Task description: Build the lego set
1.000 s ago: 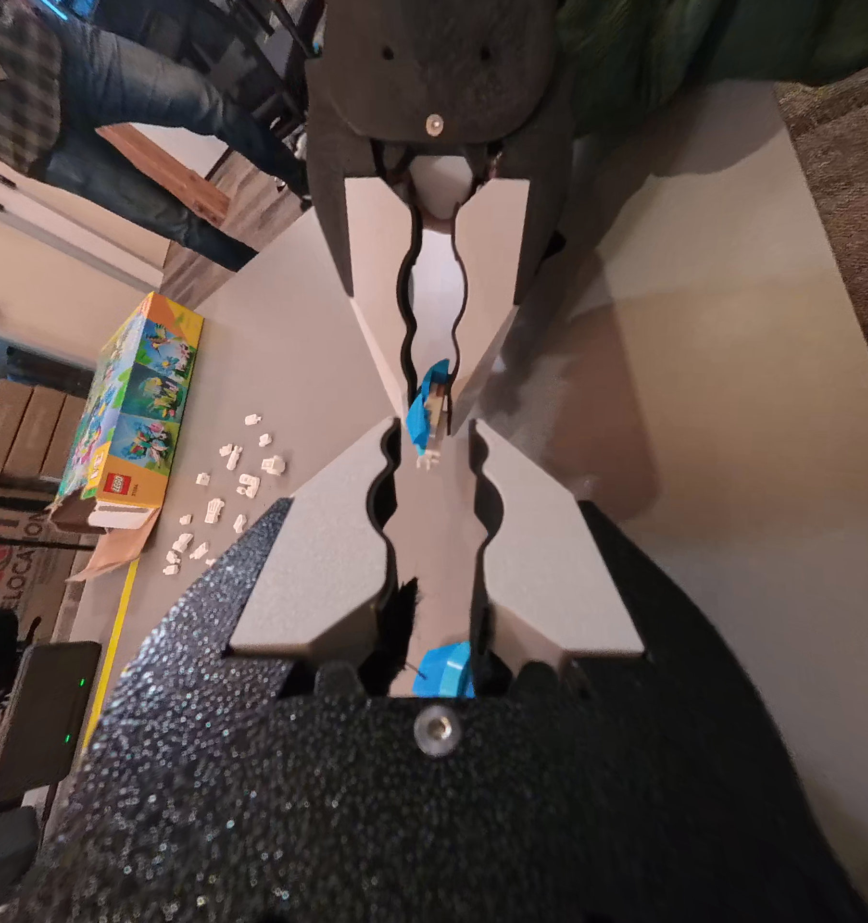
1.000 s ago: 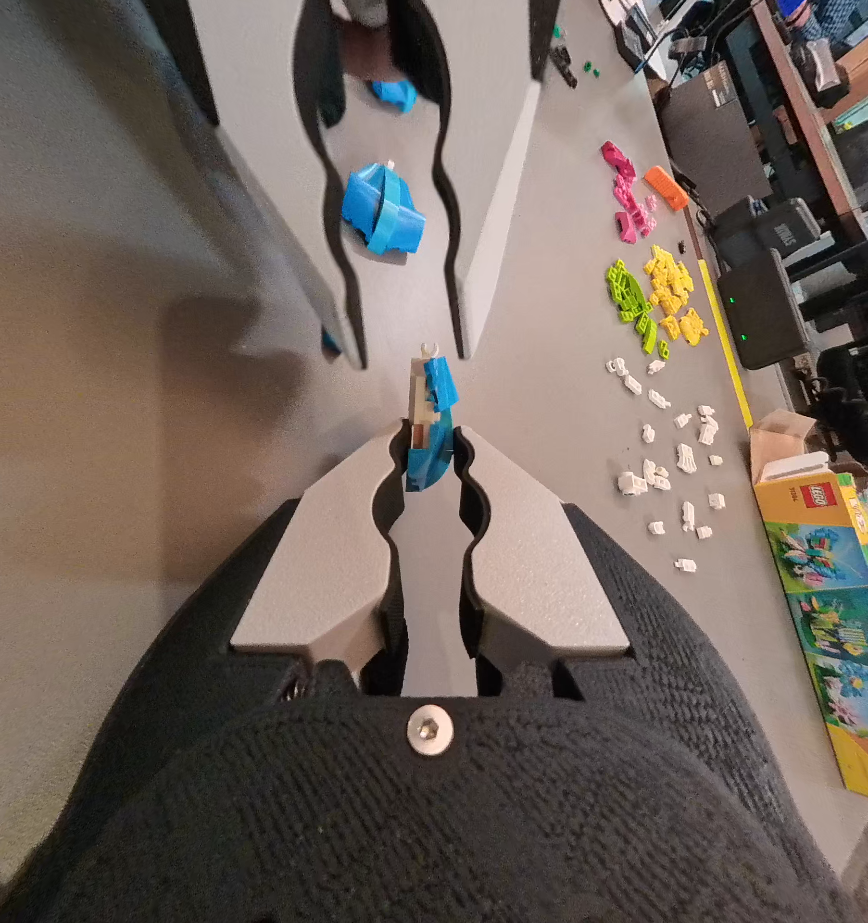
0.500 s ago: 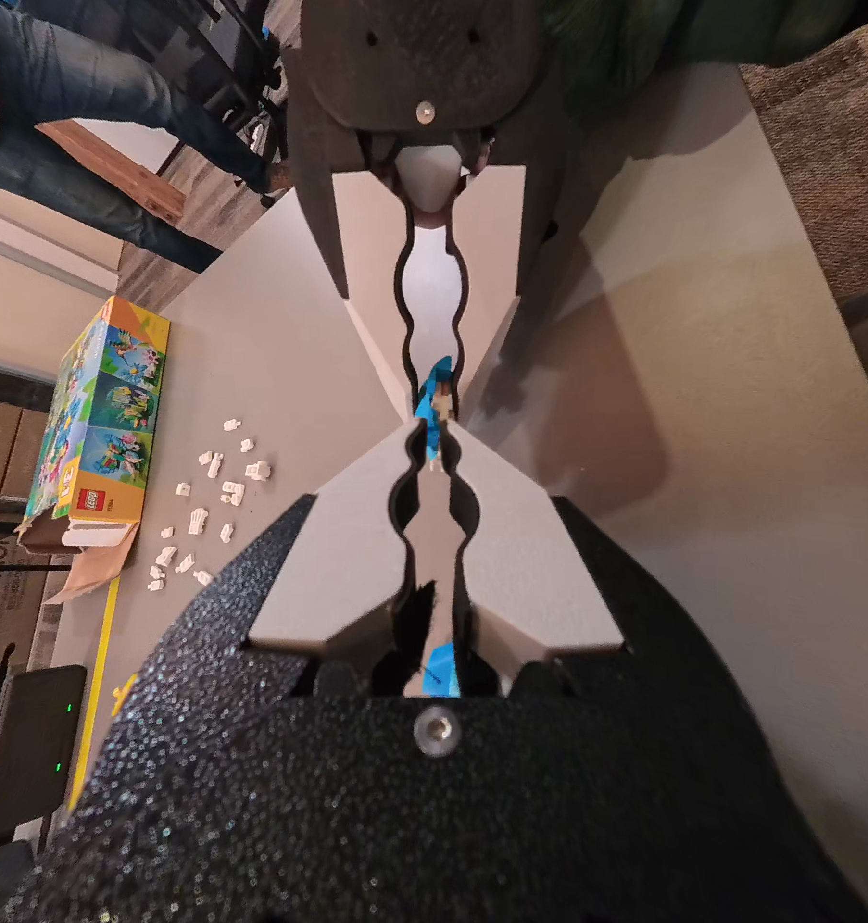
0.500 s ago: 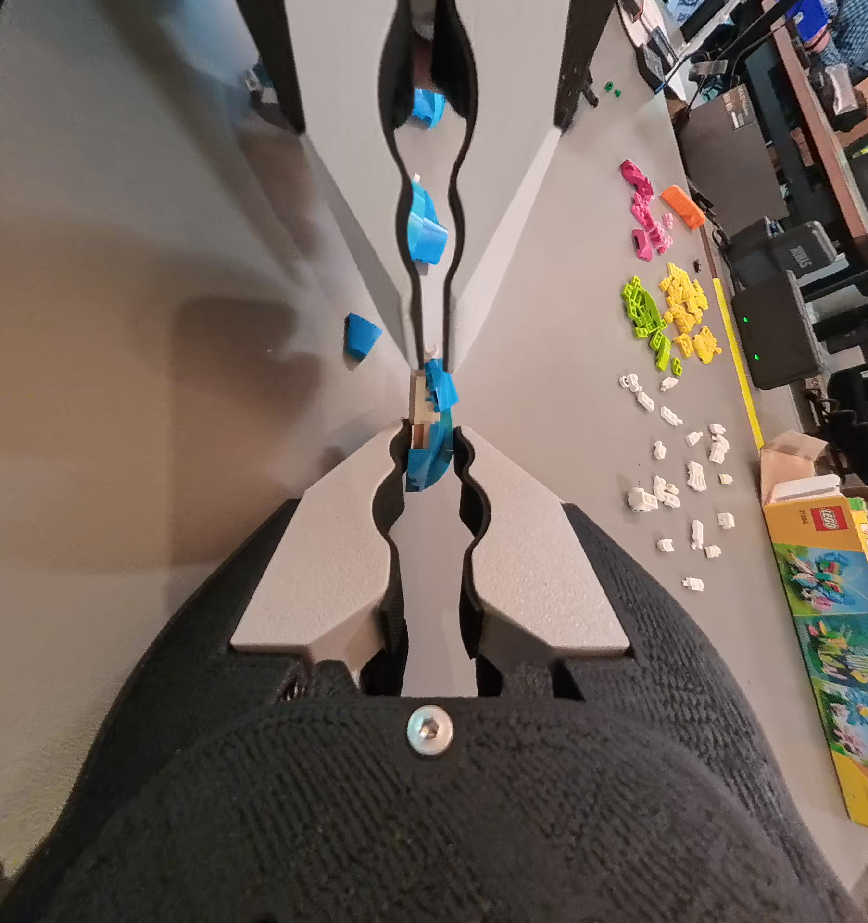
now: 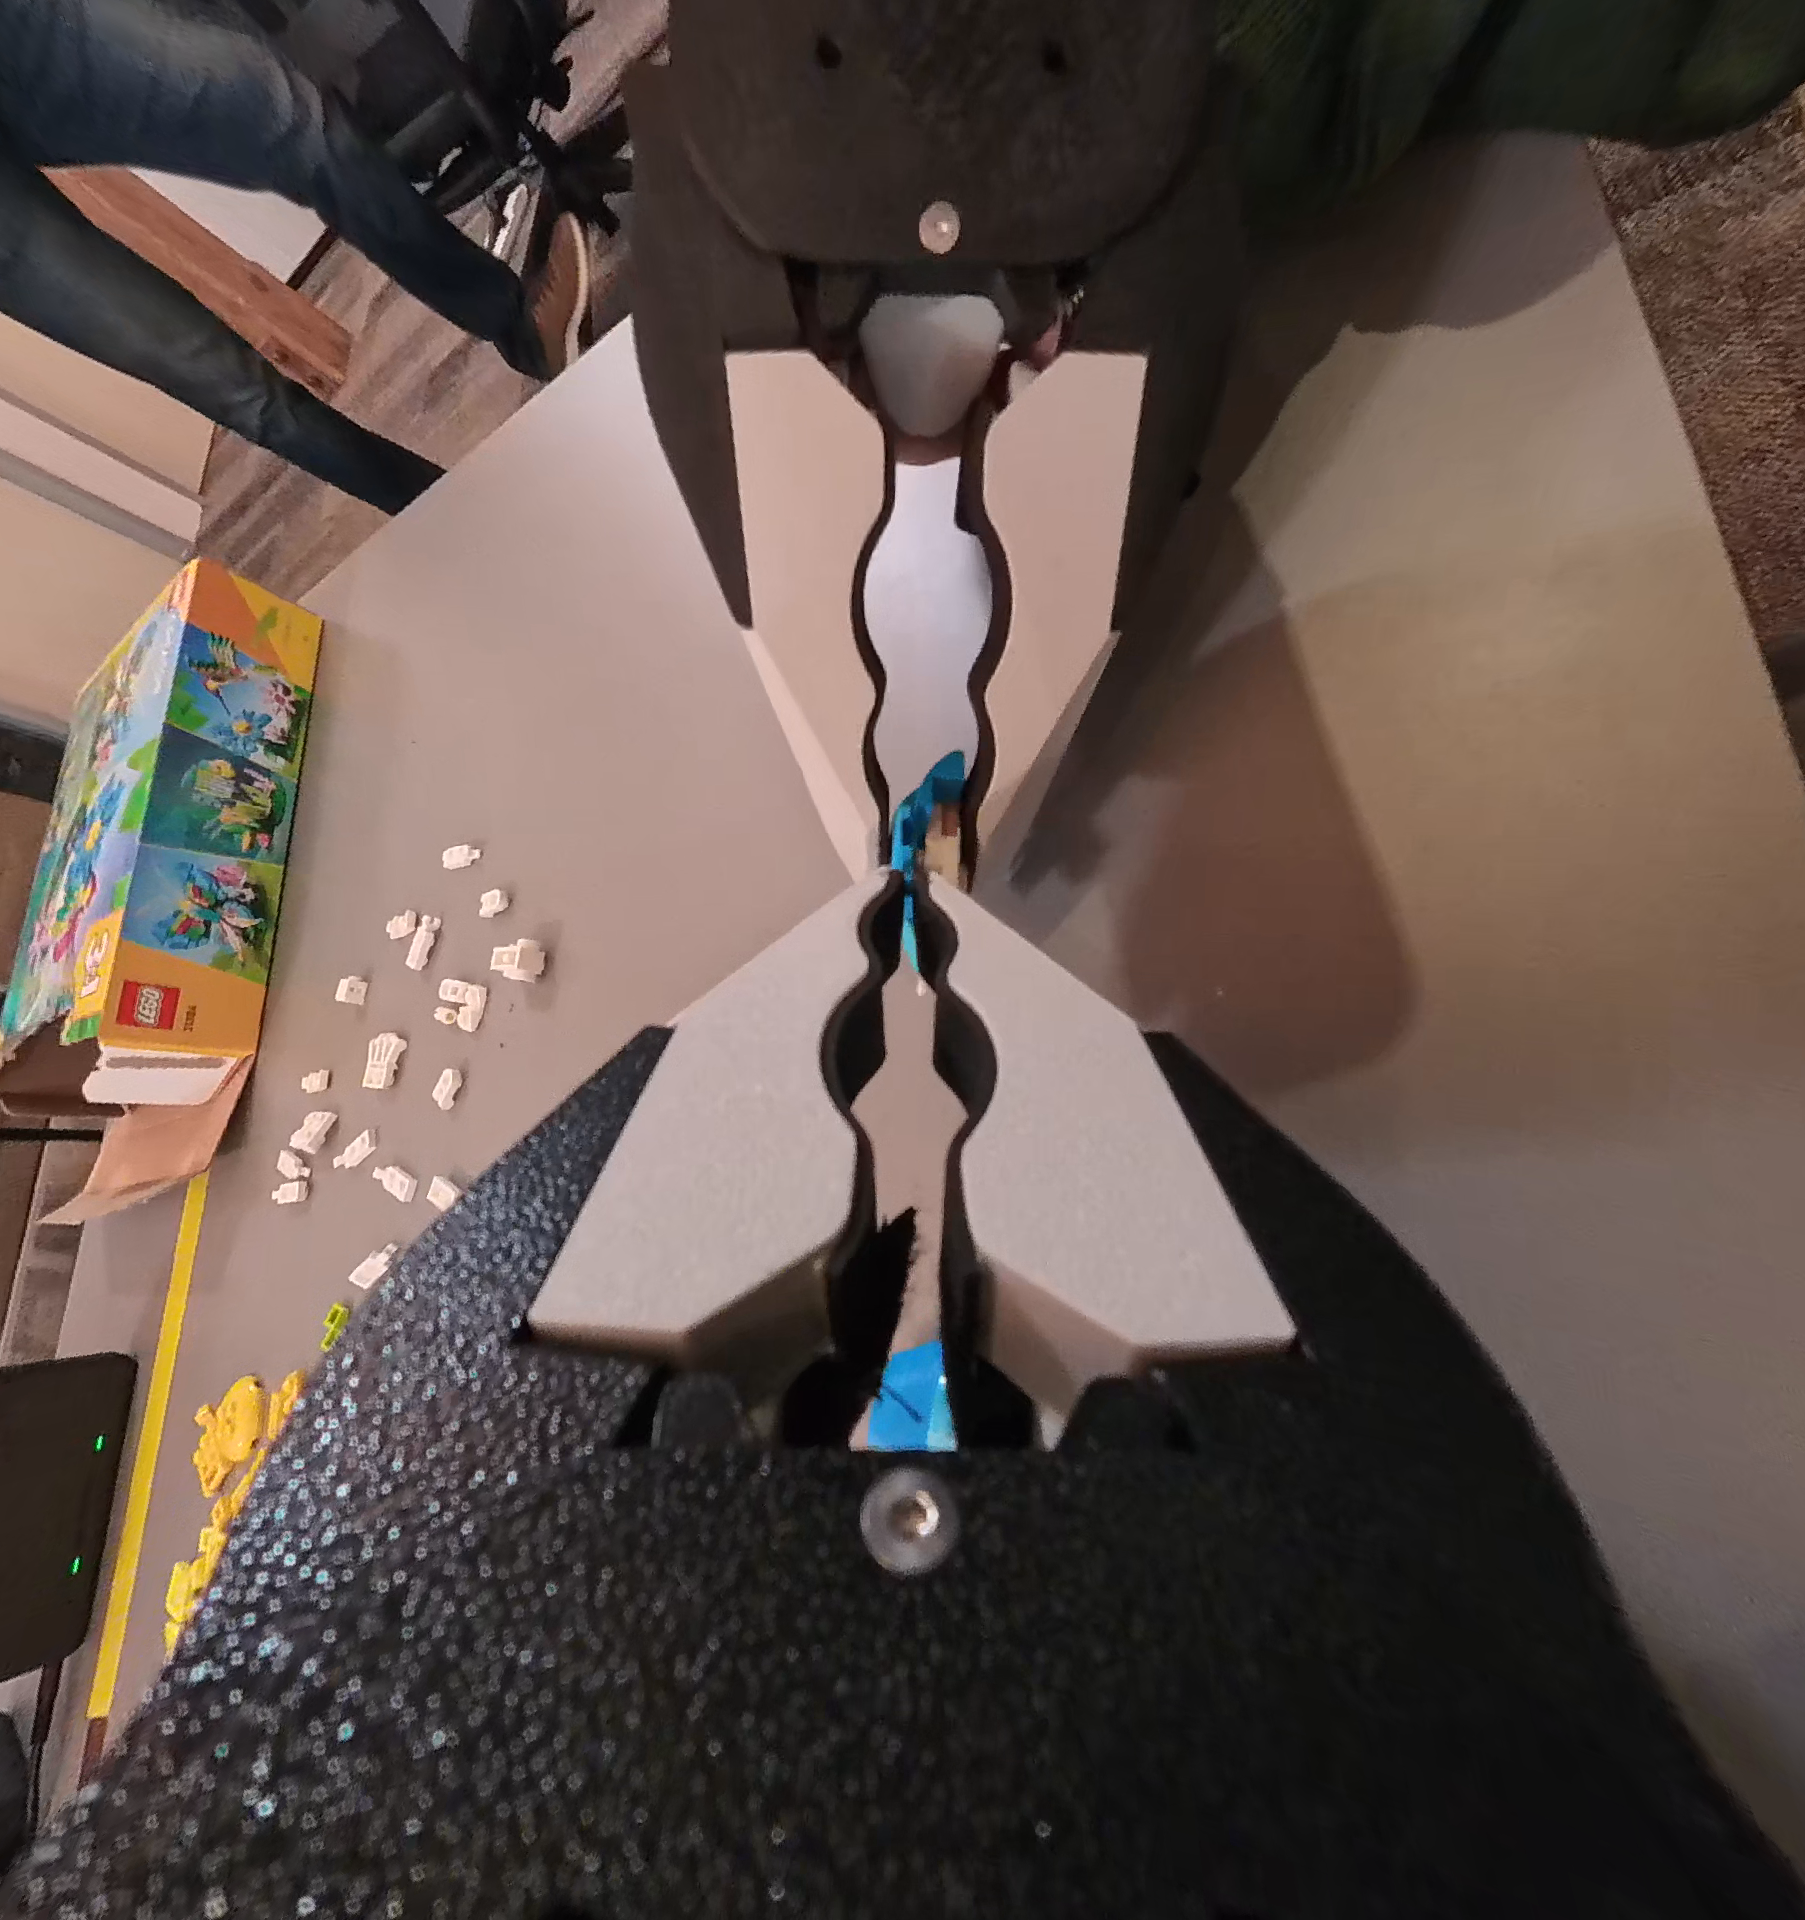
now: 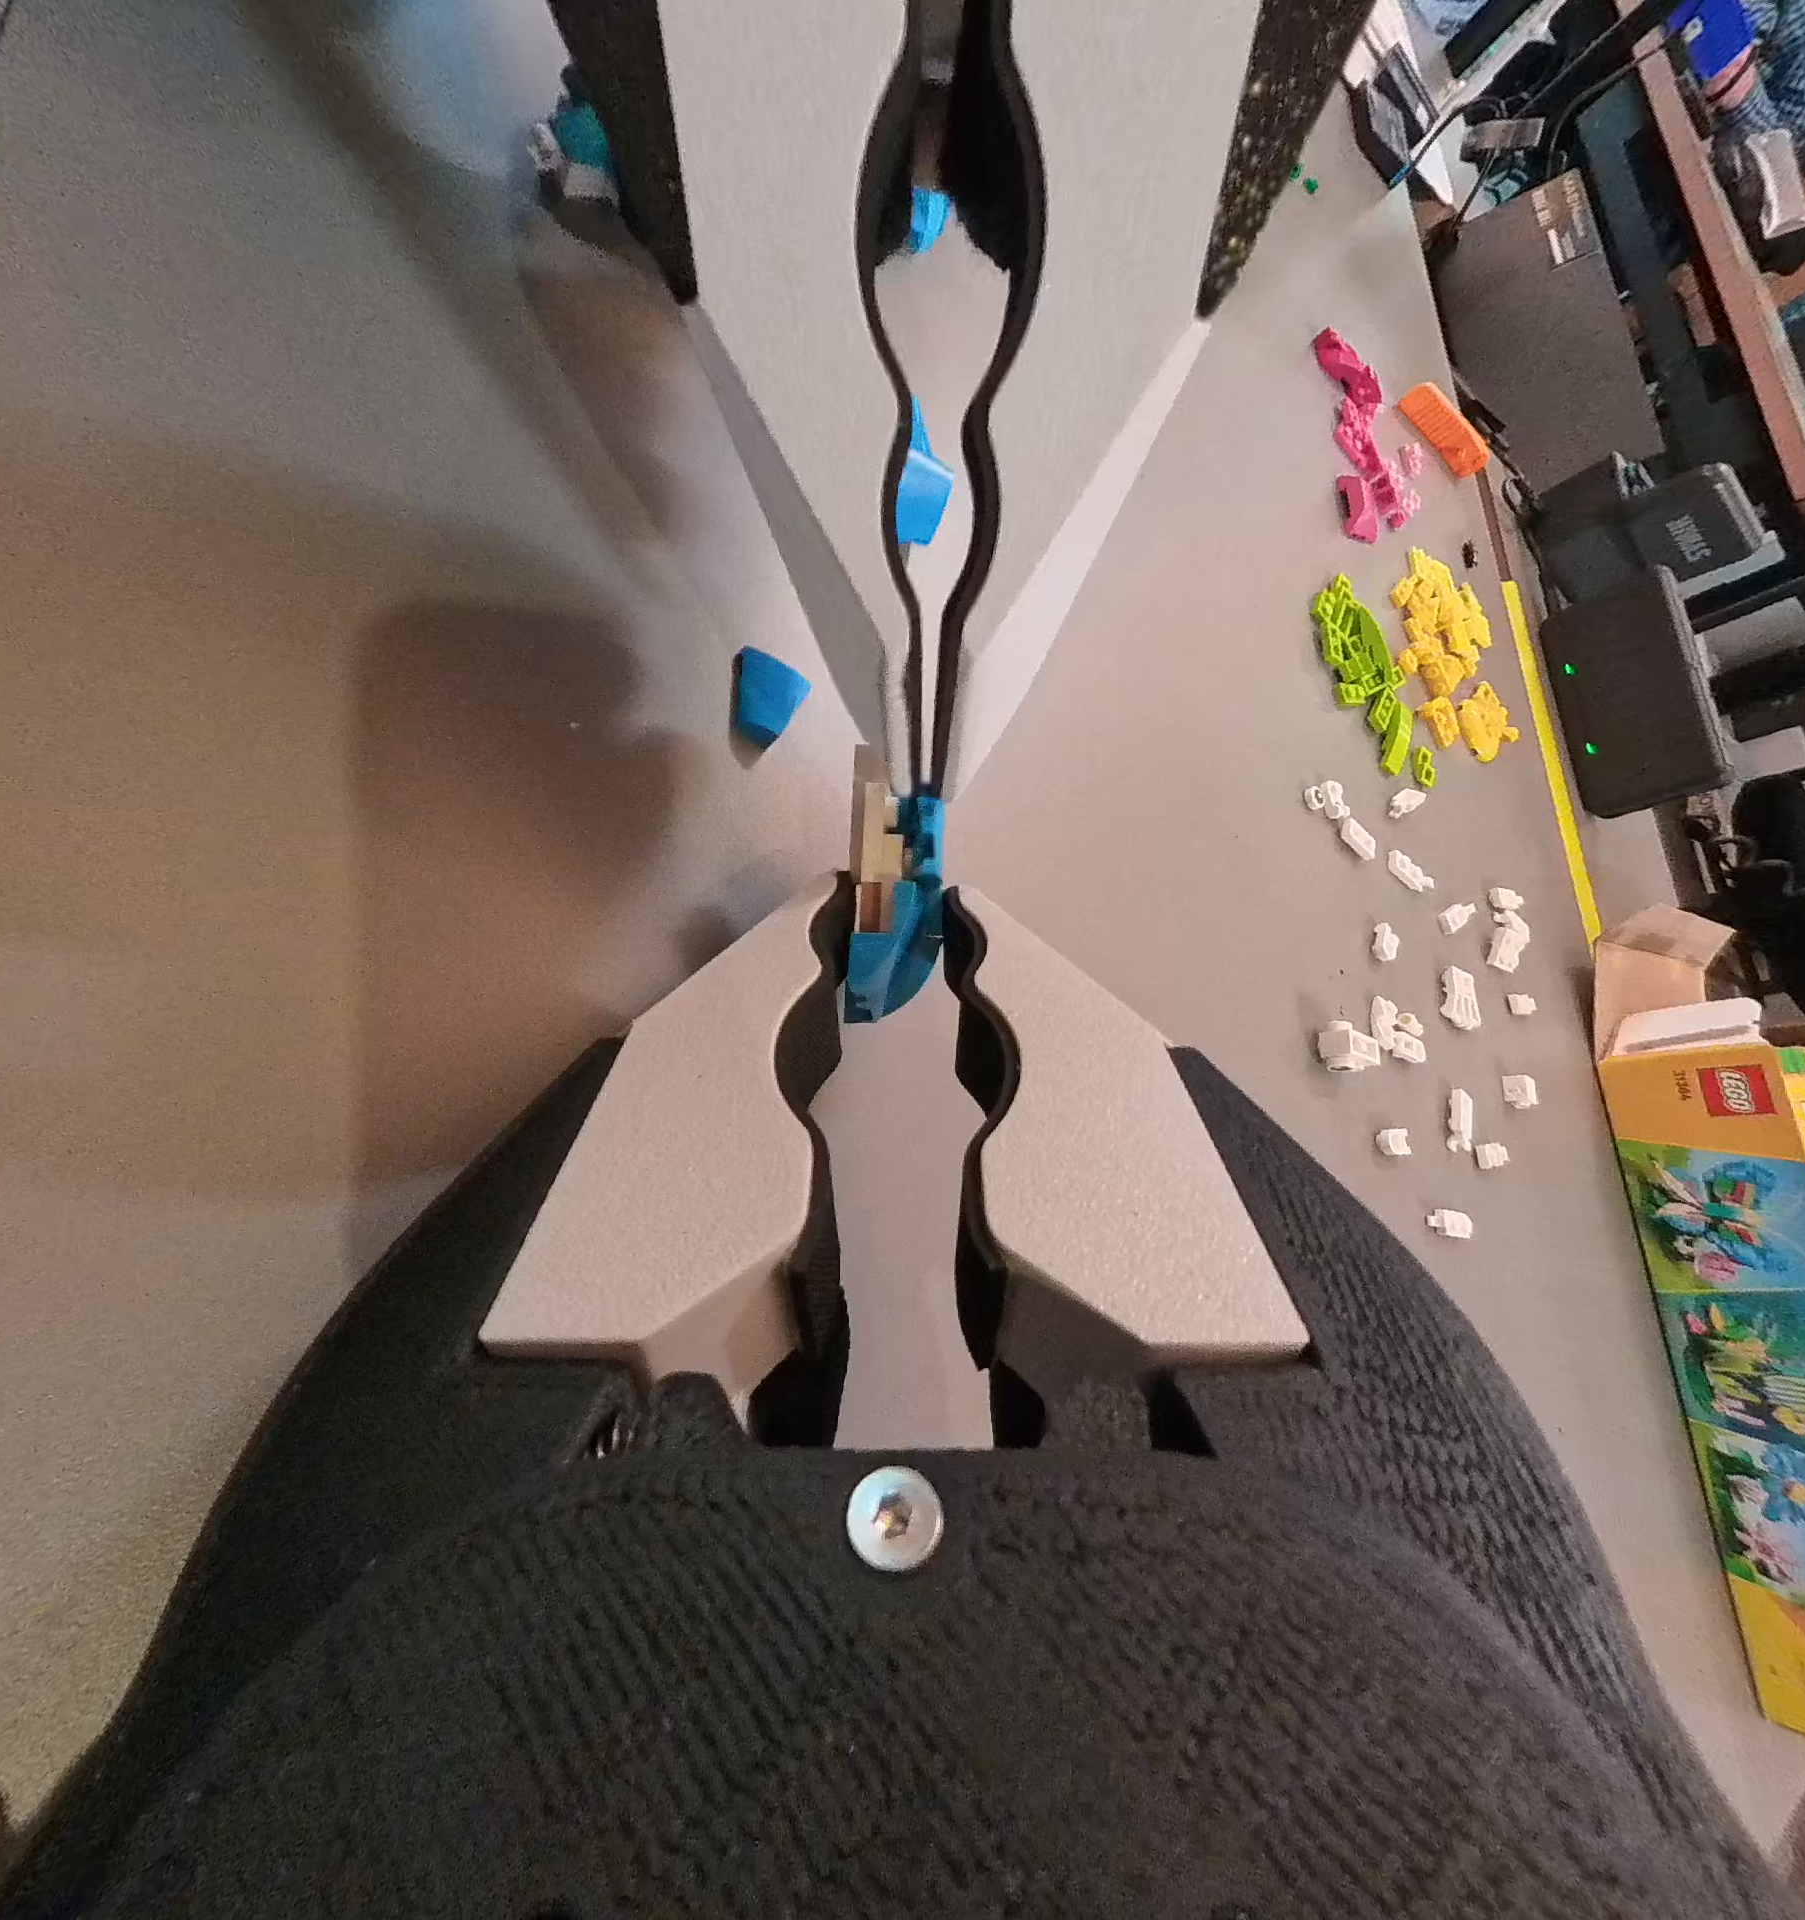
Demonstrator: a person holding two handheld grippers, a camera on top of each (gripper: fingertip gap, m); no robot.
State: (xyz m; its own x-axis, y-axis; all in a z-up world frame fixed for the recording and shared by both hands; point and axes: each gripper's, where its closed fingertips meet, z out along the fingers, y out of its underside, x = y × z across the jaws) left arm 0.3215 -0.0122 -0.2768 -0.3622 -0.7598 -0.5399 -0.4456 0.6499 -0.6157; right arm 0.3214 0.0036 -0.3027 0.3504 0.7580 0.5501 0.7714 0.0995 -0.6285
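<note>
A small blue, white and tan lego assembly (image 6: 893,894) is held above the grey table (image 6: 254,935) between my two grippers, which meet tip to tip. My right gripper (image 6: 893,904) is shut on its lower blue curved part. My left gripper (image 5: 908,904) is shut on its other end, where a sliver of the assembly (image 5: 924,821) shows at the tips. The left gripper (image 6: 919,769) also shows facing me in the right wrist view, and the right gripper (image 5: 924,842) in the left wrist view. Loose blue pieces (image 6: 768,691) lie on the table below.
White pieces (image 6: 1417,987) lie scattered by the set's box (image 6: 1750,1299). Lime (image 6: 1355,644), yellow (image 6: 1443,644) and pink (image 6: 1360,436) piles and an orange piece (image 6: 1443,426) sit further along. Black devices (image 6: 1636,707) stand past a yellow tape line. A person's legs (image 5: 150,156) are beyond the table. The tips of both grippers are at nearly the same place.
My left gripper was open and apart from the assembly; it has moved in and shut on the assembly's free end. My right gripper has kept its hold.
</note>
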